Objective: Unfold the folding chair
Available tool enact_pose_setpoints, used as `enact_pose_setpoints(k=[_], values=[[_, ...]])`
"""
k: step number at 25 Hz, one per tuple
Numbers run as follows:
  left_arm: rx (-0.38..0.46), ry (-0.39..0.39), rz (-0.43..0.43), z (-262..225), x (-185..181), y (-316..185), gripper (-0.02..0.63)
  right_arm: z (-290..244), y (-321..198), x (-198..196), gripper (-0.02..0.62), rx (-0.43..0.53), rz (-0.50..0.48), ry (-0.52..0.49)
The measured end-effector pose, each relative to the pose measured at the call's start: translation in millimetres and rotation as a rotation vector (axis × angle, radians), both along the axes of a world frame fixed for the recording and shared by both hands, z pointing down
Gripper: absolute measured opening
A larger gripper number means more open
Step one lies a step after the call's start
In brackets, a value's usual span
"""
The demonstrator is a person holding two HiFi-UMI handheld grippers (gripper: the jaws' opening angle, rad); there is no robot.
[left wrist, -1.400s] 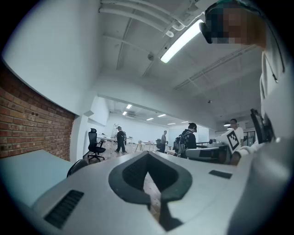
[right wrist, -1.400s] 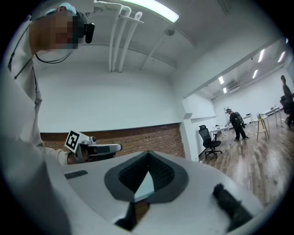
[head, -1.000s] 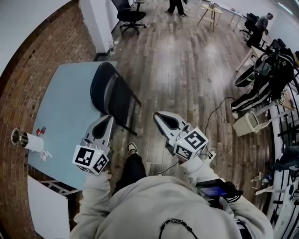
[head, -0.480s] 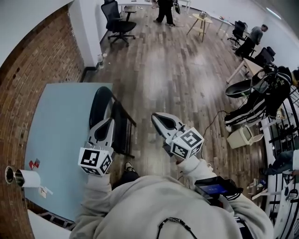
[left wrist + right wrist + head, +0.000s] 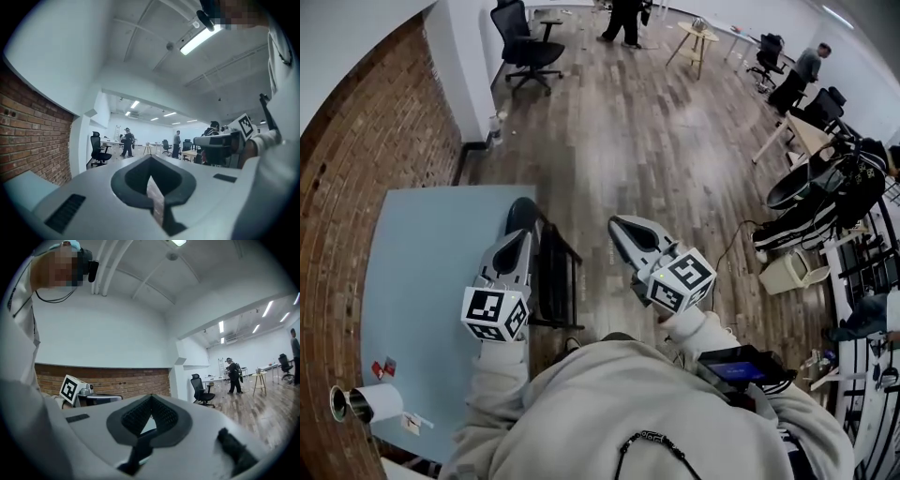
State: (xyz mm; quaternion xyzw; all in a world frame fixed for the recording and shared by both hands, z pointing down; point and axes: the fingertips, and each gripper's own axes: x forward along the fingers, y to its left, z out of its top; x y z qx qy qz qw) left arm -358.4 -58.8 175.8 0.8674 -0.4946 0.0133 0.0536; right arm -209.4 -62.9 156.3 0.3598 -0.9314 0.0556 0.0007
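The black folding chair (image 5: 553, 274) stands folded on the wood floor, leaning against the edge of the light blue table (image 5: 422, 272). In the head view my left gripper (image 5: 521, 236) hovers over the chair's rounded top, shut and empty. My right gripper (image 5: 619, 225) is held level a little to the right of the chair, also shut with nothing in it. The left gripper view shows that gripper's jaws (image 5: 151, 159) closed together, pointing across the room. In the right gripper view its jaws (image 5: 151, 398) are closed too, facing the brick wall (image 5: 126, 385).
A brick wall (image 5: 356, 187) runs behind the table. A paper roll and a metal cup (image 5: 367, 401) lie at the table's near corner. An office chair (image 5: 517, 37), people and desks are far off. A white bin (image 5: 789, 270) and a floor cable (image 5: 733, 236) sit to the right.
I have come closer to the chair, which now lies right under the left gripper. Both grippers travelled along with me and stayed shut.
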Motion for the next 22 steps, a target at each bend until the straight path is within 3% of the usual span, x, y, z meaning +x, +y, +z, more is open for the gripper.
enact_pose_setpoints(k=[7,15,19,22], values=[[-0.044,-0.031,-0.024,15,-23,-20,0.003,3,-25,-45,0.005,0.006,-0.07,-0.017],[-0.132,-0.031,-0.05,49,-36,-32,0.003,39,-45,-53,0.005,-0.075,-0.095,-0.021],[-0.257,-0.084,-0.06,94,-51,-44,0.005,79,-52,-55,0.005,-0.174,-0.103,-0.017],[-0.394,-0.061,-0.027,135,-62,-58,0.096,115,-57,-59,0.006,-0.242,-0.117,0.007]])
